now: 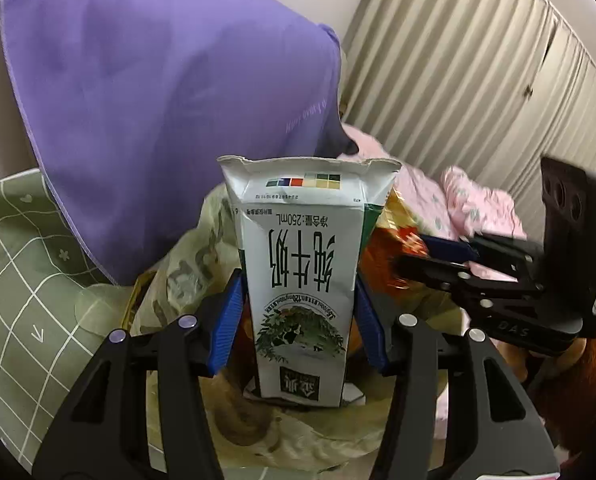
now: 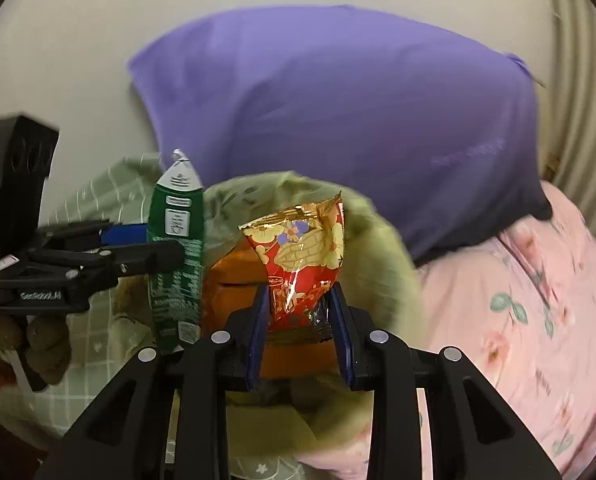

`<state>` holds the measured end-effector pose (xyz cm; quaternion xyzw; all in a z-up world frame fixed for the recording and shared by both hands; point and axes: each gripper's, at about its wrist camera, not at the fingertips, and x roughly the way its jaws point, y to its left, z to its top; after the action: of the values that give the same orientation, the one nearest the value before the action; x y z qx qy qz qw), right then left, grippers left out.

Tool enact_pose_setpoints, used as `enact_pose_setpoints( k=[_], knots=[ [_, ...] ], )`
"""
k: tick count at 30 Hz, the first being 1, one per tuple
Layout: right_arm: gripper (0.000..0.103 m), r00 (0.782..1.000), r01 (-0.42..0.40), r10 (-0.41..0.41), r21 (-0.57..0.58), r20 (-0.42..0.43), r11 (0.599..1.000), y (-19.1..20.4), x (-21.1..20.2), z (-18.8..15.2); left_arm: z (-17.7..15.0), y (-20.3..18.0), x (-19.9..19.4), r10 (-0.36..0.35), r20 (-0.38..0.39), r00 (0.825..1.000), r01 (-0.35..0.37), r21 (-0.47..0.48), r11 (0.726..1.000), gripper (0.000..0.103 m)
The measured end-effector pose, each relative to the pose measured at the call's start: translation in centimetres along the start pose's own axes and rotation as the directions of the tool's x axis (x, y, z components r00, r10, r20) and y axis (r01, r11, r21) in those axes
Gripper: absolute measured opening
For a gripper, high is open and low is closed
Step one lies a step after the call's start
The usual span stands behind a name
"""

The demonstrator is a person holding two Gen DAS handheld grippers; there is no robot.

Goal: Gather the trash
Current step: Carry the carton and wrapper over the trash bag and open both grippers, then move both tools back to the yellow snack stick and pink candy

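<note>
Left tool [image 1: 298, 300] clamping a white-and-green paper milk carton [image 1: 298, 280] between blue ribbed pads [image 1: 228, 320], printed text upside down, torn-open end pointing away from the camera. Carton hovering over the mouth of a pale yellow-green thin plastic bag [image 1: 186, 280] printed with dark lettering. Right wrist view showing the same carton [image 2: 176, 264] from its green side, pinched by the left tool [image 2: 166, 256], with a gloved hand [image 2: 38, 340] gripping the handle below.

Right tool [image 2: 299, 312] squeezing a crinkled red-and-gold foil snack wrapper [image 2: 301, 256] with yellow flower print, jaws narrow, wrapper sticking up and forward from the pads. Wrapper also sitting above the opening of the yellow-green bag [image 2: 377, 240], just beside the carton. Something orange [image 2: 234, 276] showing inside the bag beneath the wrapper; exact nature unclear.

Left wrist view catching the right tool [image 1: 409, 252] coming in from the right edge, wrapper [image 1: 393, 236] blurred at its tip.

Large purple fabric pillow [image 1: 170, 112] leaning behind the bag. Green bedsheet [image 1: 14, 260] with white grid lines lying at left. Pink floral quilt [image 2: 537, 300] bunching at right. Beige pleated curtain [image 1: 477, 60] hanging behind.
</note>
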<state>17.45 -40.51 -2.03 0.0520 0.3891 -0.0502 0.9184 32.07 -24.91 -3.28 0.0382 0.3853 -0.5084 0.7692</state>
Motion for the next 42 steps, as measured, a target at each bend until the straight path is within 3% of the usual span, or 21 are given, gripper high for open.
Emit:
enact_pose_setpoints(
  k=[6,12,17,19,21,24,29,34,38,42],
  knots=[
    [0.029,0.999,-0.009,0.003,-0.103,-0.054,0.995,1.7,2.3,-1.0,-0.3,-0.1,0.8,-0.005,-0.035,0.999,0.006,0.027,1.0,0.05],
    [0.029,0.999,0.003,-0.006,-0.059,-0.046,0.998,1.1,1.2,-2.2,1.1,-1.0,2.5,-0.015,-0.066,0.998,0.018,0.036,0.999,0.05],
    [0.031,1.0,-0.01,0.009,-0.021,-0.006,1.0,0.6,0.0,-2.7,1.9,-0.4,2.3,-0.06,-0.072,0.996,0.059,-0.015,0.998,0.05],
    [0.038,1.0,-0.014,0.014,-0.005,0.003,1.0,0.5,-0.3,-2.8,2.1,0.2,1.7,-0.094,-0.061,0.994,0.091,-0.043,0.995,0.056],
    [0.047,1.0,-0.01,0.01,0.011,0.012,1.0,0.2,-0.6,-2.8,2.7,0.0,0.5,-0.112,-0.034,0.993,0.11,-0.044,0.993,0.068],
    [0.051,1.0,0.009,-0.01,0.012,0.026,1.0,0.2,-1.2,-2.8,3.3,-0.6,-1.6,-0.091,0.015,0.996,0.091,-0.024,0.996,0.071],
    [0.056,0.998,0.013,-0.014,0.016,0.069,1.0,0.8,-2.9,-2.4,2.7,-0.3,-5.7,0.023,0.114,0.993,-0.017,-0.055,0.998,0.073],
    [0.056,0.991,-0.018,0.019,-0.011,0.135,1.0,2.4,-4.6,-1.7,-0.2,2.4,-9.5,0.176,0.155,0.972,-0.155,-0.14,0.978,0.073],
    [0.056,0.981,-0.092,0.097,-0.038,0.169,0.995,4.5,-5.1,-0.5,-3.6,5.5,-12.6,0.296,0.141,0.945,-0.256,-0.245,0.935,0.073],
    [0.061,0.96,-0.224,0.235,-0.09,0.153,0.971,7.1,-4.0,0.5,-7.9,8.9,-16.4,0.426,0.107,0.899,-0.367,-0.349,0.862,0.073]
  ],
)
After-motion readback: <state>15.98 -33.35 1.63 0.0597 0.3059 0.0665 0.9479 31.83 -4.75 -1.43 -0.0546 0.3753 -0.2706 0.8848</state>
